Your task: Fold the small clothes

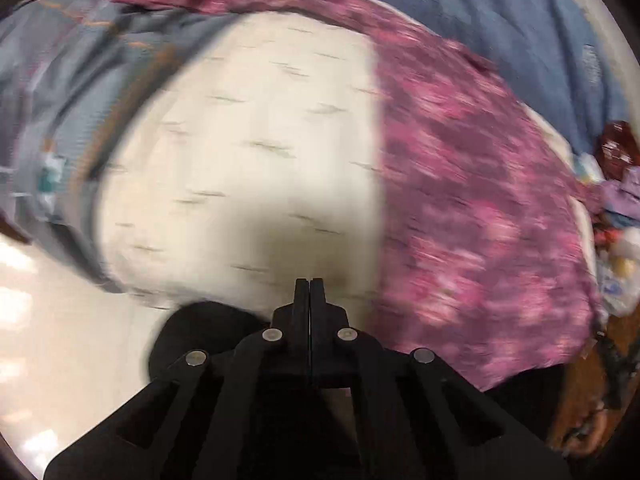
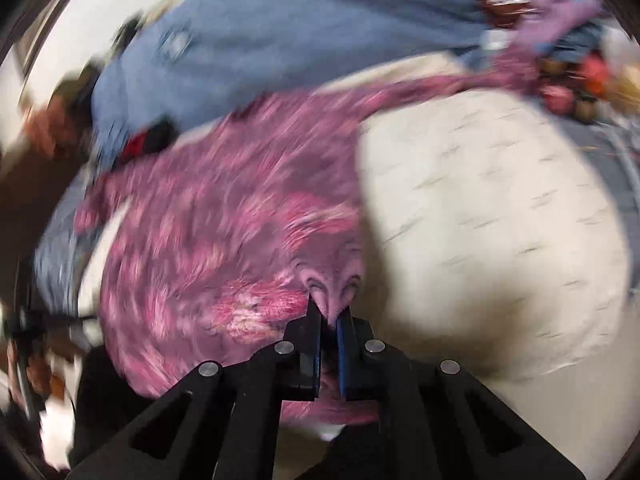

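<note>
Two grippers work at one pink-and-purple patterned garment (image 2: 208, 216), which lies spread over a cream cover (image 2: 500, 216) flecked with short dark dashes. Seen from the right wrist, the right gripper (image 2: 329, 312) has its fingers nipped onto a puckered fold at the garment's near edge, the cloth bunched up between the blue-lined pads, with the rest of the garment reaching away to the left of the cream cover. Seen from the left wrist, the left gripper (image 1: 309, 286) has its two black fingers pressed flat together with nothing between them; its tips hang over the cream cover (image 1: 256, 152), and the garment (image 1: 472, 208) lies just to the right of them, apart from the tips. Beyond the garment a blue cloth (image 2: 288, 32) lies bunched, and at the cream cover's left side is a grey printed fabric (image 1: 60, 100). Both views are smeared with blur, so the heap of small colourful things (image 1: 616, 200) past the garment cannot be made out.
</note>
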Demonstrator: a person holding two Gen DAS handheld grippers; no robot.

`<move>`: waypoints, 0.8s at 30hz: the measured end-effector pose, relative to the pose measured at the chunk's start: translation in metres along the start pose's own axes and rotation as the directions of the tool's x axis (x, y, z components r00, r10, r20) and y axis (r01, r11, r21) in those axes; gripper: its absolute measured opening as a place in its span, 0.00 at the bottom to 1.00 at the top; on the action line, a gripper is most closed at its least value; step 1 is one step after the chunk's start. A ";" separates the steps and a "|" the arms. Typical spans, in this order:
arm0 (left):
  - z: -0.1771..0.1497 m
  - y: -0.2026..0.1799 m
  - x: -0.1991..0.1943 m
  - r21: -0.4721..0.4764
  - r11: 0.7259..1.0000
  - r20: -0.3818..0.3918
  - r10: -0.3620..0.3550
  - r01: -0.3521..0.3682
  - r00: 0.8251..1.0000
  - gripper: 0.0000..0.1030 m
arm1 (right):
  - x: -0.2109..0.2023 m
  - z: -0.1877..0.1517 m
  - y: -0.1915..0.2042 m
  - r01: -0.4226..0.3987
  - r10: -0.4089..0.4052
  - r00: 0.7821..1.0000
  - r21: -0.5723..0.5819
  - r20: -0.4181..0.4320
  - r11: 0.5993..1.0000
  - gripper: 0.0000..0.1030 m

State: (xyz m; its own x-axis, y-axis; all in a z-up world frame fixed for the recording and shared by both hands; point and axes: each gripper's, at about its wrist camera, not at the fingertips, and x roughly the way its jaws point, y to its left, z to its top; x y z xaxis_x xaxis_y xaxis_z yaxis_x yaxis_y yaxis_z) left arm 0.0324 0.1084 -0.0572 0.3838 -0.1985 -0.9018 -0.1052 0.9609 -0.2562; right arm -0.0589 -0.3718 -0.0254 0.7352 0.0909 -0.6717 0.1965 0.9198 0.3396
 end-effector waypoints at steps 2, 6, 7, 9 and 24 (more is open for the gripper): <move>0.000 0.011 0.004 -0.049 0.996 -0.034 -0.078 0.077 0.996 0.00 | 0.005 0.003 -0.017 0.036 -0.036 0.999 0.024 -0.025 0.999 0.06; -0.001 -0.015 0.004 0.003 0.986 -0.045 -0.167 0.167 0.985 0.15 | 0.019 0.003 -0.025 0.017 -0.009 0.995 0.077 -0.098 0.997 0.11; -0.001 -0.025 0.006 0.029 0.982 -0.054 -0.184 0.185 0.982 0.40 | 0.019 0.005 -0.024 0.026 -0.018 0.995 0.086 -0.095 0.996 0.13; -0.002 -0.047 0.012 0.072 0.982 -0.044 -0.171 0.174 0.984 0.62 | 0.021 0.009 -0.022 0.009 0.000 0.995 0.097 -0.095 0.995 0.14; 0.010 -0.070 0.004 0.137 0.987 -0.013 -0.079 0.080 0.997 0.03 | 0.034 0.050 -0.033 -0.049 0.057 0.998 0.185 -0.040 0.982 0.44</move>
State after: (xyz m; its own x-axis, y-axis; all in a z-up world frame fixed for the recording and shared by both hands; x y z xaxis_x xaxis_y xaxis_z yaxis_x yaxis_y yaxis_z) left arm 0.0503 0.0426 -0.0391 0.3791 -0.2761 -0.8832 0.0523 0.9593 -0.2775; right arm -0.0080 -0.4180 -0.0272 0.7190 0.1585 -0.6767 0.2768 0.8278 0.4879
